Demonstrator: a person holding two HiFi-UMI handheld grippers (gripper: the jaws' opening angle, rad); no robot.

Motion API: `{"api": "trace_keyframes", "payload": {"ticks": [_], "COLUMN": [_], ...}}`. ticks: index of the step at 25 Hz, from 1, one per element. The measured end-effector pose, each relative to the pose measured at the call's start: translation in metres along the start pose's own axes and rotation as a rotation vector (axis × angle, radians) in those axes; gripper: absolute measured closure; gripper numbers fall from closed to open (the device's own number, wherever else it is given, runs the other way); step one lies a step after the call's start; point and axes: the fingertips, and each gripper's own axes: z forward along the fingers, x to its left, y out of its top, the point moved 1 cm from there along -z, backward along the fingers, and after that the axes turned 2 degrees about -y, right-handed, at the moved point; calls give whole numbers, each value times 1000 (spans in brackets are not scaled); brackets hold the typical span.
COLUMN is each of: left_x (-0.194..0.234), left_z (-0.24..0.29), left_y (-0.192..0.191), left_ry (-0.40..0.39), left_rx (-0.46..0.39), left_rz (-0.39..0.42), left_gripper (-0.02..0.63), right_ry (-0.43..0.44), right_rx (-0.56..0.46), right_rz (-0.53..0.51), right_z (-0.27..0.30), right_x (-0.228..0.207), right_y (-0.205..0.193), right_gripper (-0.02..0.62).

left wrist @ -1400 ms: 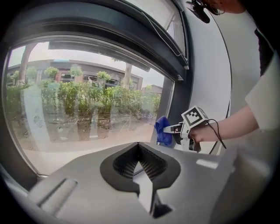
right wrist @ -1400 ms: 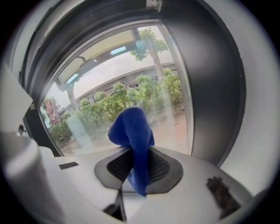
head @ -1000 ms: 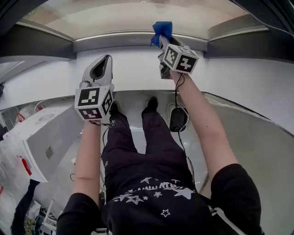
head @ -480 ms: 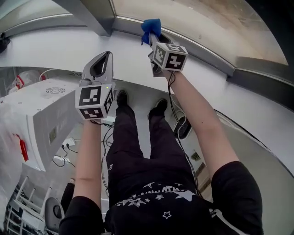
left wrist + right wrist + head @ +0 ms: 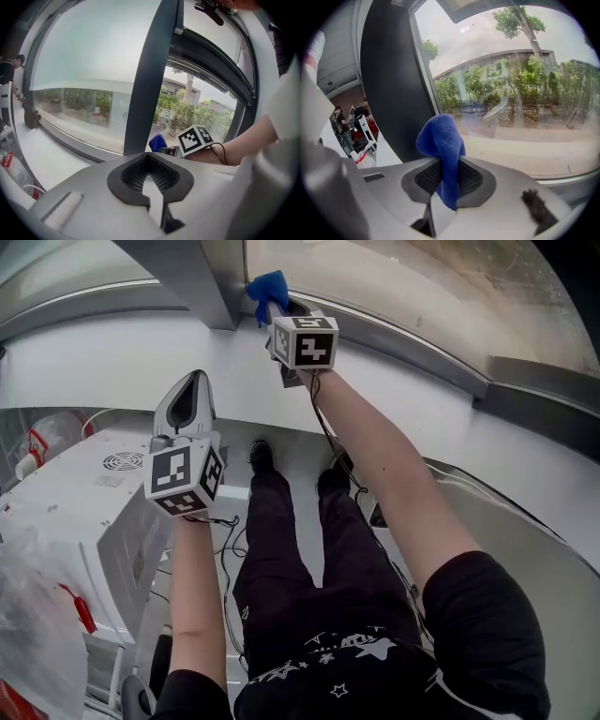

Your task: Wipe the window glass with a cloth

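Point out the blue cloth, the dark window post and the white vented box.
Blue fleece cloth (image 5: pixel 440 136): right gripper view, on its bulging top fold.
Dark grey window post (image 5: pixel 157 70): left gripper view, mid-height on its face.
White boxy appliance with round vent (image 5: pixel 80 507): head view, on its top panel.

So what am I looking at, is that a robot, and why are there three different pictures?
No robot here: a person stands at a window with a hand-held gripper in each hand. One picture comes from a camera on the person's head, looking down; the other two from cameras riding on each gripper. The right gripper is shut on a blue cloth, held near the window glass beside the dark frame post. The left gripper is shut, holding nothing. A white sill runs below the glass.
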Motion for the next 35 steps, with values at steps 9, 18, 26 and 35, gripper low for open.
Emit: {"api": "trace_keyframes", "payload": {"ticks": [9, 18, 26, 35], "left_x": [-18, -77, -175, -285], "left_z": [24, 56, 93, 124], "left_y": [-9, -18, -24, -40], "left_ry": [-93, -145, -272, -387], "left_rx": [53, 126, 173, 221], "left_rz": [66, 129, 207, 309], "left_gripper": [597, 597, 597, 597], "right_ry": [-59, -133, -244, -394], "right_rx": [24, 32, 42, 0], "right_rz": [-46, 55, 160, 294], "right_z": [26, -20, -97, -186], "right_x": [-14, -108, -217, -341], "right_y": [-11, -31, -71, -106], "right_gripper": [520, 520, 522, 520]}}
